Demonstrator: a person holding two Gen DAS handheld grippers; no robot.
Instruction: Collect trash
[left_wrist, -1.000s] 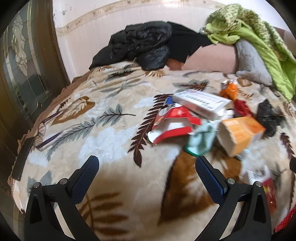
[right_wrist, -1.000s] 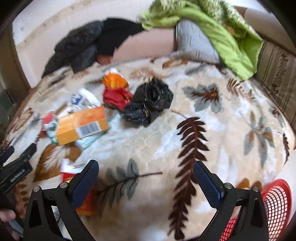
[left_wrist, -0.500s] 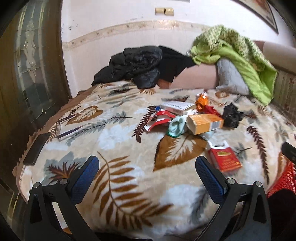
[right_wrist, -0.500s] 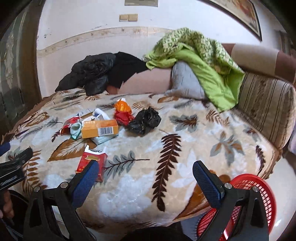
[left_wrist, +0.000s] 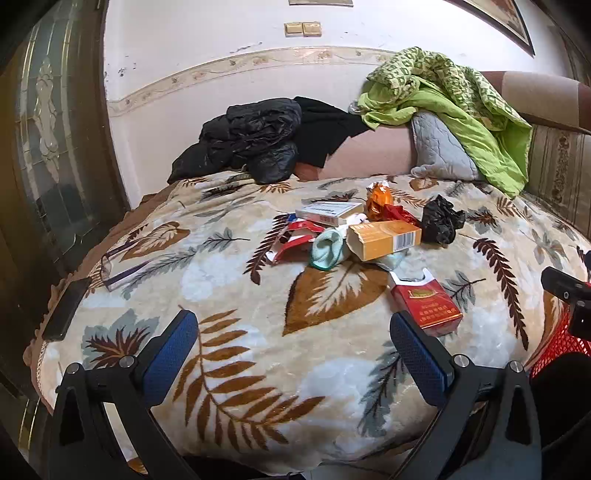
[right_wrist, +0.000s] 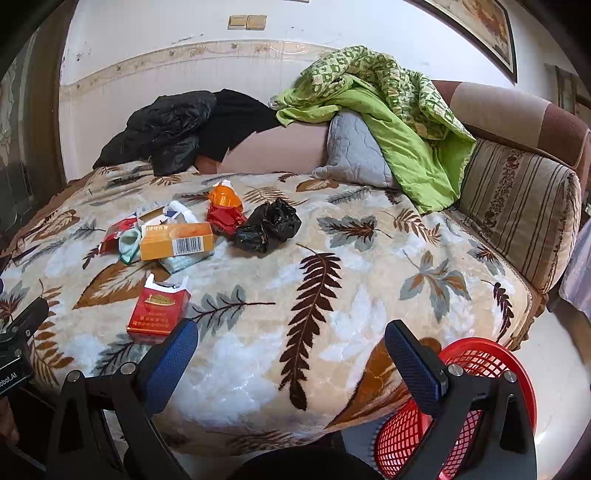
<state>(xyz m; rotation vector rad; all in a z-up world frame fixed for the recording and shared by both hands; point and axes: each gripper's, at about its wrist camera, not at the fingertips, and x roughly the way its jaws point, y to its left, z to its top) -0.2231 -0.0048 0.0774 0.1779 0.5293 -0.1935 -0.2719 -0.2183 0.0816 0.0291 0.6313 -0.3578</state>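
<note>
Trash lies in a cluster on a leaf-patterned blanket (left_wrist: 229, 302): an orange box (left_wrist: 384, 240) (right_wrist: 177, 242), a red cigarette pack (left_wrist: 426, 302) (right_wrist: 159, 310), a crumpled black bag (left_wrist: 441, 219) (right_wrist: 269, 225), an orange wrapper (left_wrist: 378, 197) (right_wrist: 225, 195), a white box (left_wrist: 328, 212), a red-white packet (left_wrist: 295, 238) and a pale green wad (left_wrist: 327, 251). My left gripper (left_wrist: 293, 347) stands open and empty over the blanket's front edge. My right gripper (right_wrist: 290, 354) is open too, with a red mesh basket (right_wrist: 480, 369) on the floor beside its right finger.
Black jackets (left_wrist: 251, 136), a green quilt (left_wrist: 454, 107) and a grey pillow (left_wrist: 439, 147) pile at the back. A striped cushion (right_wrist: 517, 206) lines the right side. A dark phone (left_wrist: 64, 308) and glasses (left_wrist: 118, 266) lie on the bed's left edge, beside a glass door (left_wrist: 44, 147).
Both grippers have pulled back from close over the trash to the bed's front edge. The whole bed and the red basket have come into view. Both stay open.
</note>
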